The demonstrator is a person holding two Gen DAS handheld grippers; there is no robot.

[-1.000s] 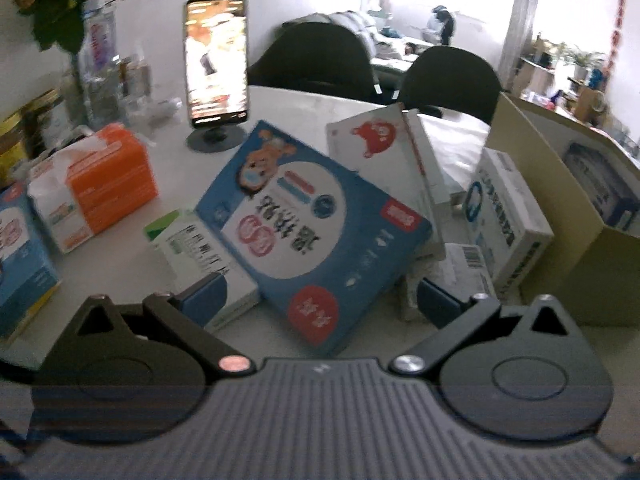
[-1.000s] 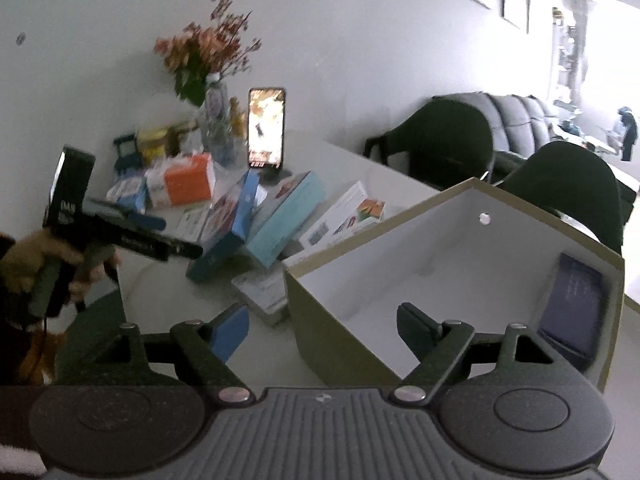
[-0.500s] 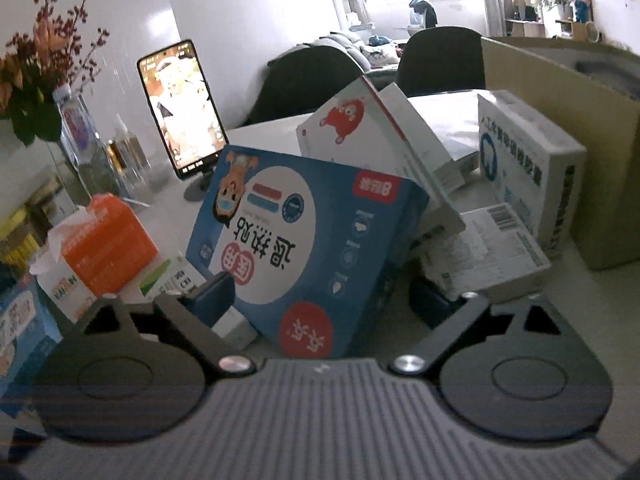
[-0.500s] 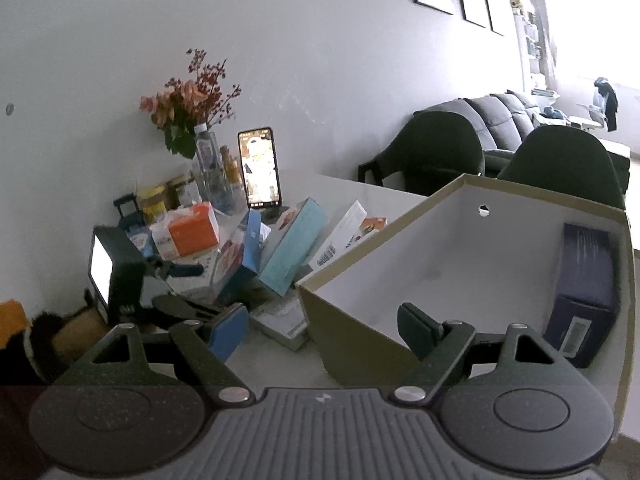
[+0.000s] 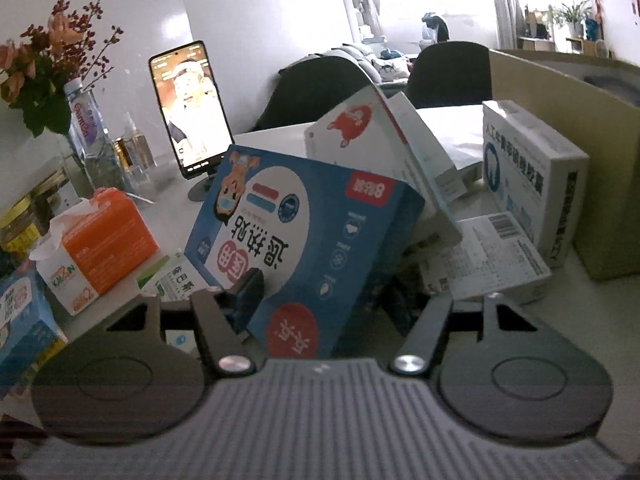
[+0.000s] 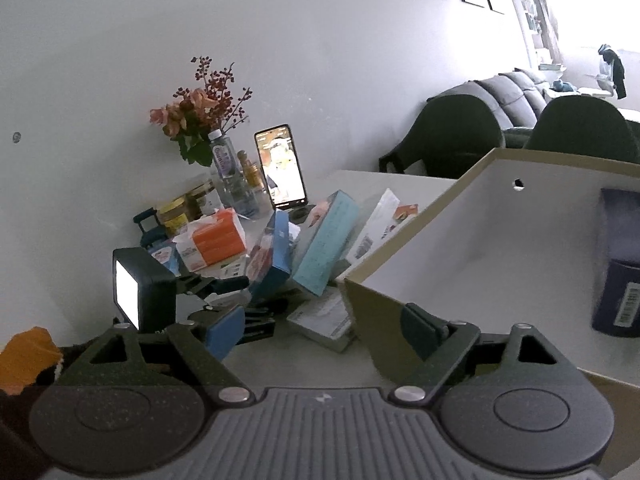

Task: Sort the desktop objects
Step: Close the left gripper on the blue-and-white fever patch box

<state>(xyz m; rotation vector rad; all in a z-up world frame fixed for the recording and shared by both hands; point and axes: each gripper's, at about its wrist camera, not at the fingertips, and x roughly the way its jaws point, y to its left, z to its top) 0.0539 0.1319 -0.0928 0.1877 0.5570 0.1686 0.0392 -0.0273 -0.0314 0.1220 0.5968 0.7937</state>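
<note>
A blue box with a cartoon face [image 5: 304, 240] leans on a pile of boxes, and shows edge-on in the right wrist view [image 6: 272, 260]. My left gripper [image 5: 324, 300] has a finger on each side of its lower end; whether they press it I cannot tell. It also shows in the right wrist view [image 6: 244, 300]. My right gripper [image 6: 320, 332] is open and empty, straddling the near wall of the tan cardboard box [image 6: 380, 320], which holds a dark blue box [image 6: 618, 264].
A white-and-red box [image 5: 360, 136], a white medicine box [image 5: 532, 172] and flat white packs [image 5: 492, 264] lie around the blue box. An orange tissue pack [image 5: 104, 240], a phone on a stand [image 5: 188, 108], bottles and flowers [image 5: 44, 72] stand at the left. Dark chairs are behind the table.
My left gripper has come down and forward so the blue box now sits between its fingers. My right gripper has tilted and shifted a little at the cardboard box.
</note>
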